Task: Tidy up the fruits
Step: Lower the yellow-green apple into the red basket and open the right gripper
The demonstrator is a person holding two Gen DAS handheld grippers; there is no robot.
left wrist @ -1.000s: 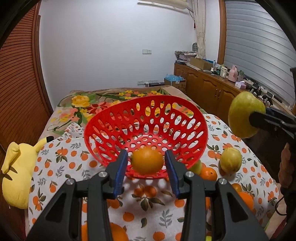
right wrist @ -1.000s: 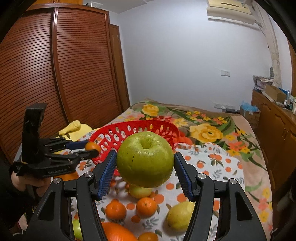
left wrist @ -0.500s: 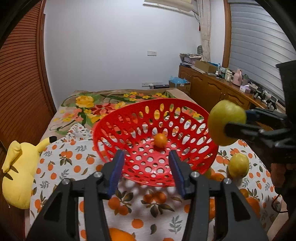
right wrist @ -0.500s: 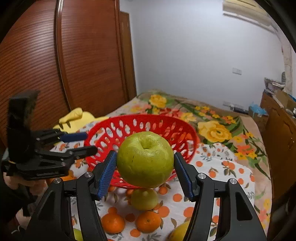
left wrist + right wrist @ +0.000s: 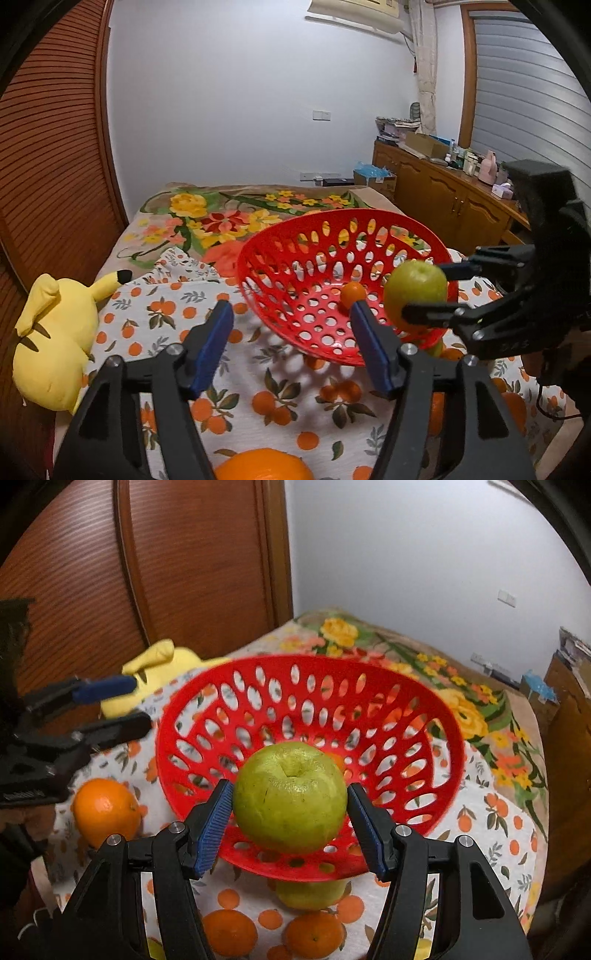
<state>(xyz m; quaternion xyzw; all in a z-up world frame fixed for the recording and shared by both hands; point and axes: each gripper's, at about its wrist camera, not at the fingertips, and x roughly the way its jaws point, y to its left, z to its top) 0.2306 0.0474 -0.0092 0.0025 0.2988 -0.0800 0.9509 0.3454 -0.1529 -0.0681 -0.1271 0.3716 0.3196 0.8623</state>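
A red perforated basket (image 5: pixel 295 254) (image 5: pixel 439 716) stands tilted on the orange-print cloth, with one small orange (image 5: pixel 352 293) inside. My right gripper (image 5: pixel 290 816) is shut on a large green apple (image 5: pixel 290 799) (image 5: pixel 413 290) and holds it over the basket's near rim. My left gripper (image 5: pixel 291 343) is open and empty, drawn back in front of the basket's left side; it also shows at the left of the right wrist view (image 5: pixel 110 705).
A big orange (image 5: pixel 105 810) lies left of the basket, another (image 5: pixel 264 465) below my left gripper. Small oranges (image 5: pixel 314 934) and a green fruit (image 5: pixel 310 893) lie under the basket's near edge. A yellow plush toy (image 5: pixel 55 332) sits left. A wooden cabinet (image 5: pixel 443 199) stands right.
My left gripper let go of the small orange into the basket and pulled back to the left. My right gripper moved the green apple forward and down over the basket's rim.
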